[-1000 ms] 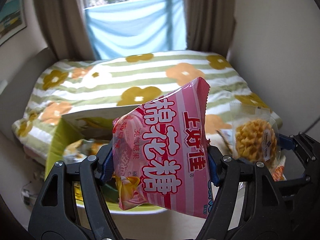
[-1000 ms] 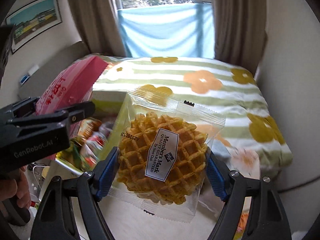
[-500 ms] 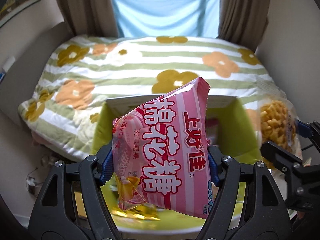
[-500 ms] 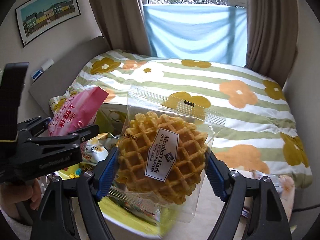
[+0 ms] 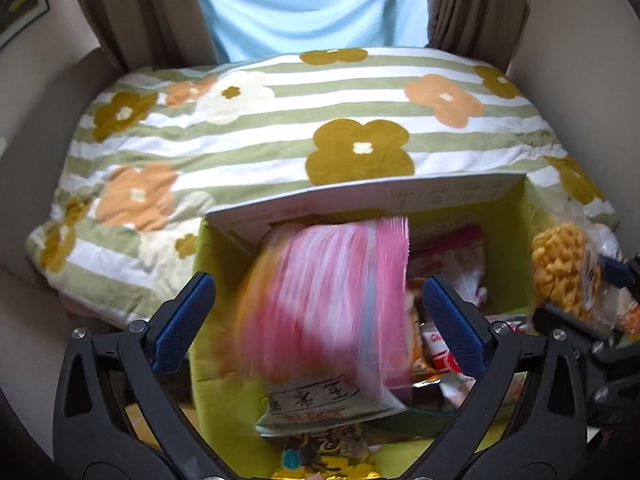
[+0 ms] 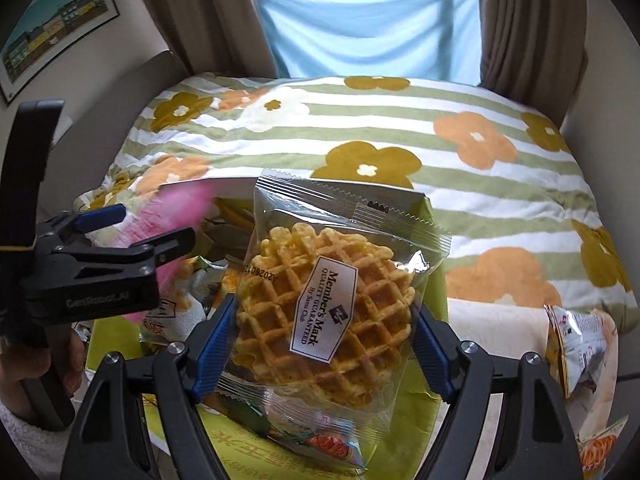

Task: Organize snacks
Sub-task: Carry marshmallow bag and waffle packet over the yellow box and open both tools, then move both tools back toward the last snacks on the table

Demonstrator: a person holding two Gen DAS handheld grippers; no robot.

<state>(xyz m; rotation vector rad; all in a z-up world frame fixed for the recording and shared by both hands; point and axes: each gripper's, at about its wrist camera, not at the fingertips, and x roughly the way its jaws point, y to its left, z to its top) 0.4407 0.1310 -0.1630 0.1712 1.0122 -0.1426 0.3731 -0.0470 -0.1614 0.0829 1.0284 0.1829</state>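
So the pink snack bag (image 5: 324, 304) is a total motion-blur smear right now, sitting loose between the blue pads (image 5: 182, 322) of the left gripper (image 5: 316, 320) with daylight on both sides. Those jaws have just been opening and stand spread wide, nothing pinching it. It's right over the open green box (image 5: 508, 216), which already has a pile of other snack packets (image 5: 444, 344) in it, including a white one with red print (image 5: 320, 404) at about 6 o'clock of the pink blur.

The waffle packet (image 6: 324, 304) is the other story: the right gripper (image 6: 324, 320) has it squeezed between its blue pads (image 6: 214, 344), clear wrapper, label facing the camera, crimped top edge up at 12 o'clock. In the left wrist view it shows at 3 o'clock, just past the box's right wall.

From the right wrist view, the left gripper sits at 9 o'clock, with a hand (image 6: 60, 364) below it around 8. A couple more loose packets (image 6: 580, 340) lie at 4 o'clock. Behind everything, toward 12, there's the striped flower blanket (image 6: 400, 120), brown curtains (image 6: 192, 12) and a framed picture (image 6: 52, 36) at 10 o'clock.
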